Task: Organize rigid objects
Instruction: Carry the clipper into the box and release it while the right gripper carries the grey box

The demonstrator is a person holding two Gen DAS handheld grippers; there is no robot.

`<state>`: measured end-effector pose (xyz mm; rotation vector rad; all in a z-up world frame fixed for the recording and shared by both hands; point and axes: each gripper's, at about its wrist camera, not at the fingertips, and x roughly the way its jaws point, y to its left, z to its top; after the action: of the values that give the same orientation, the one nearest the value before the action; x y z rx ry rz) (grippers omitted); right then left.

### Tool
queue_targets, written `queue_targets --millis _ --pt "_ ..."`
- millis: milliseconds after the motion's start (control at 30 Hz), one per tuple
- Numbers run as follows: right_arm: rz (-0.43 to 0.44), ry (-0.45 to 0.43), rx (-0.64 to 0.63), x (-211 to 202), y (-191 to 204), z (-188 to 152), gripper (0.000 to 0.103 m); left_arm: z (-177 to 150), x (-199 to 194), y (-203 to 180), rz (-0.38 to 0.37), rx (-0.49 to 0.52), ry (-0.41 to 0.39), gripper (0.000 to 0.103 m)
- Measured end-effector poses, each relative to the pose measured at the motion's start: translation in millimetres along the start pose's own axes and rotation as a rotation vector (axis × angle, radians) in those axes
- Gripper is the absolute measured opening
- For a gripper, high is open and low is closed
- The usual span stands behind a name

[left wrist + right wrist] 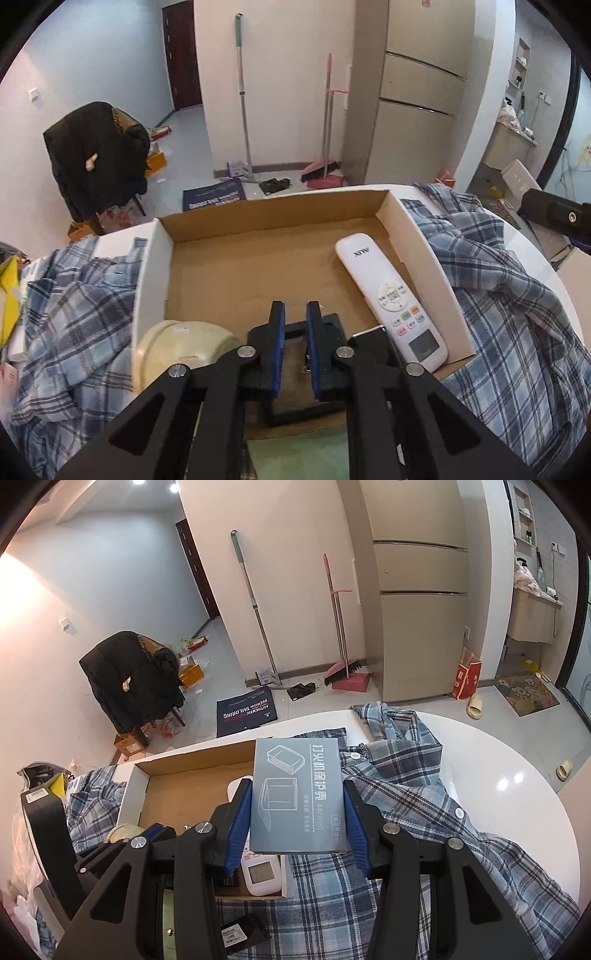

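An open cardboard box [159, 258] sits on a plaid shirt on a white round table. Inside lie a white remote control [391, 299], a cream tape roll [184, 343] and a black frame-like object [332, 325]. My left gripper [295, 314] hovers low over the black object with its blue pads a narrow gap apart and nothing between them. My right gripper [297, 797] is shut on a grey flat printed box [299, 794] and holds it above the cardboard box's right edge [147, 771], over the remote [260, 875].
The plaid shirt [406, 794] covers much of the white table [517, 775]. A yellow item [9, 295] lies at the left. Beyond the table stand a chair with a black jacket [96, 158], a mop, a broom with dustpan [321, 173] and a fridge [417, 609].
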<state>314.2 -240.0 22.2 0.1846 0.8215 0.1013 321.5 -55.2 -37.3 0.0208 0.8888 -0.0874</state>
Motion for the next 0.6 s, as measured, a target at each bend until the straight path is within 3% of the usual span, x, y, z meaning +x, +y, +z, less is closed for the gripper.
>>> queue_targets --millis 100,167,200,233,333,467,533,600 --pt "0.001 -0.005 -0.001 -2 1 0 0.046 5 -17 9 -0.021 -0.032 -0.057 0.016" --pt "0.006 -0.009 -0.004 -3 1 0 0.046 10 -33 17 -0.013 -0.059 -0.119 0.041" --pt "0.01 -0.01 -0.008 -3 2 0 0.046 11 -45 21 0.003 -0.07 -0.177 0.066" --pt "0.017 -0.009 -0.016 -2 4 -1 0.046 11 -54 23 0.015 -0.075 -0.227 0.081" --pt "0.056 0.013 -0.028 0 11 -4 0.046 13 -86 31 0.077 -0.082 -0.38 0.087" --pt "0.109 0.026 -0.051 -5 25 -6 0.046 13 -115 43 0.036 -0.101 -0.498 0.089" --pt "0.124 0.027 -0.065 -7 34 -5 0.046 13 -124 51 0.018 -0.124 -0.547 0.103" --pt "0.119 0.05 -0.087 -2 46 -6 0.046 11 -129 58 0.023 -0.149 -0.578 0.103"
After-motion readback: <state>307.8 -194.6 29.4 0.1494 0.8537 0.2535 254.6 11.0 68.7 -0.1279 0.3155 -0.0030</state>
